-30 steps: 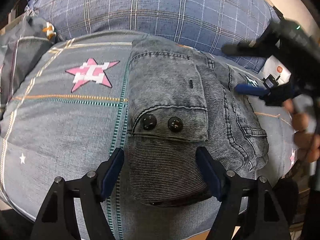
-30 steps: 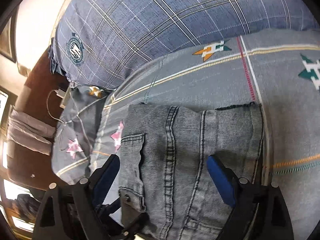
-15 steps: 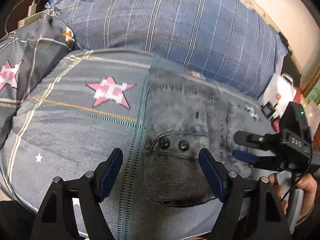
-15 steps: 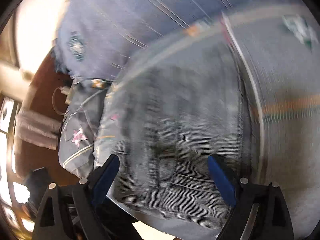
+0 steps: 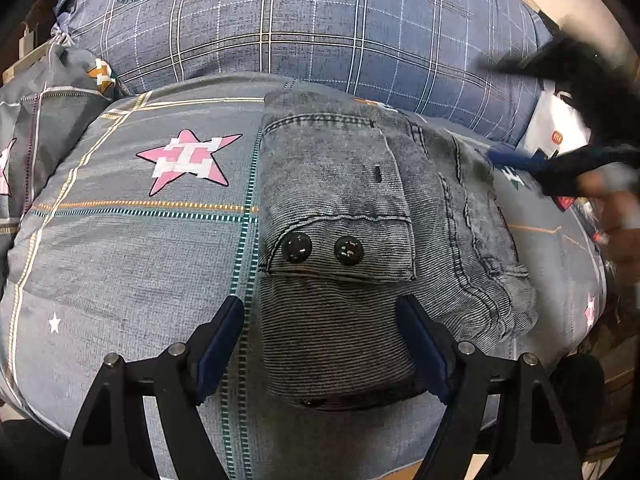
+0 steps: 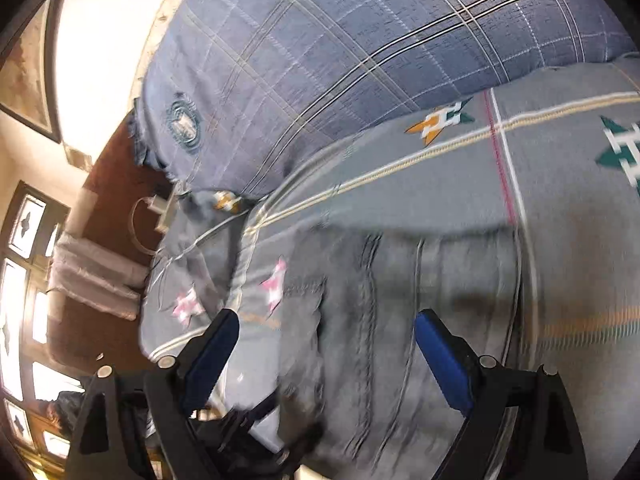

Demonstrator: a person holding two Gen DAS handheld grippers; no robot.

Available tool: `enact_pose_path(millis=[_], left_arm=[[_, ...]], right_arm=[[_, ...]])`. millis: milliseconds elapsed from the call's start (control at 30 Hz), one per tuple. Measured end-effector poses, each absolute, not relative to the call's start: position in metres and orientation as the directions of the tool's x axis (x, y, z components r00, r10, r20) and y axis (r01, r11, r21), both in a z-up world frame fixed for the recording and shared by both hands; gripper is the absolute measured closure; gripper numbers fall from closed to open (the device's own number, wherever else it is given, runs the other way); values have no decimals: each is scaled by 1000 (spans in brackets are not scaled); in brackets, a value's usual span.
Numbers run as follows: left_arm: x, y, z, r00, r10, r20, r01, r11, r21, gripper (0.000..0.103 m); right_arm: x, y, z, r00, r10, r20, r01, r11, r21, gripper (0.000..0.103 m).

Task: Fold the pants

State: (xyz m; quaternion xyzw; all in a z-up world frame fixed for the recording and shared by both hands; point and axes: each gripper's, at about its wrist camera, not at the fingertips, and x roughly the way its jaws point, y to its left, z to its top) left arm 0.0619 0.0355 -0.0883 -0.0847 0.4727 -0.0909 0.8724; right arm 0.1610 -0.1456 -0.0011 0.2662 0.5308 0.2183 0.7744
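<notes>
Pants: my grey denim pants (image 5: 340, 216) lie as a compact folded bundle on the star-print bedspread (image 5: 132, 240), in front of the blue plaid pillow (image 5: 320, 28).
Uppermost face: a flapped pocket with two dark snap buttons (image 5: 322, 249); the near edge is a rounded fold.
Left tongs: my left tongs (image 5: 320, 354) stand wide, one finger on each side of the near fold, gripping nothing.
Right tongs: my right tongs (image 6: 326, 350) are also wide and empty, poised over the bundle's other side; this view is blurred, so contact with the cloth cannot be judged.
Step in hand (judgement): the folding looks nearly or fully complete; what remains is to square and flatten the stack.
Technique: I should press or nudge the edges with my tongs wide rather than pinch, since gripping one layer could lift it and undo the fold.
Risk: the soft, domed bed may let the bundle slump sideways.
</notes>
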Motion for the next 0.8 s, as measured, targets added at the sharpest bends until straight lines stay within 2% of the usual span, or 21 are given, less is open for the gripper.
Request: enact_pose_path(millis=[67, 100, 167, 300, 400, 500, 633, 667, 700, 733, 800], left_arm=[[59, 43, -77, 563, -277, -779, 75, 956, -285, 24], [56, 47, -69, 590, -299, -750, 80, 946, -314, 24], [56, 51, -62, 622, -313, -718, 95, 940, -328, 23], [74, 40, -97, 490, -326, -809, 99, 942, -320, 23], [76, 44, -109, 479, -359, -801, 86, 927, -365, 23], [78, 45, -111, 481, -362, -799, 103, 928, -358, 22], [80, 46, -111, 492, -353, -795, 121, 933, -339, 22], [80, 46, -111, 495, -351, -795, 125, 934, -335, 22], [80, 46, -112, 498, -351, -793, 129, 934, -332, 22], [80, 45, -112, 499, -351, -792, 129, 934, -333, 22], [77, 43, -111, 504, -349, -790, 134, 935, -328, 22]], right_arm=[[177, -151, -42, 254, 553, -793, 56, 810, 583, 13], [181, -157, -62, 217, 560, -800, 106, 801, 590, 14], [179, -159, -44, 248, 558, -792, 103, 798, 594, 14], [188, -125, 23, 323, 386, -864, -29, 917, 399, 14], [212, -61, 47, 277, 348, -895, -214, 931, 296, 11], [244, 18, 33, 189, 232, -954, -391, 909, 144, 11], [273, 70, -14, 43, 114, -993, -475, 876, 80, 12], [274, 71, -28, 1, 88, -996, -487, 870, 76, 18], [276, 77, -41, -51, 52, -997, -499, 864, 70, 31], [278, 79, -48, -66, 23, -998, -506, 861, 53, 67], [279, 74, -52, -79, 21, -997, -495, 867, 58, 75]])
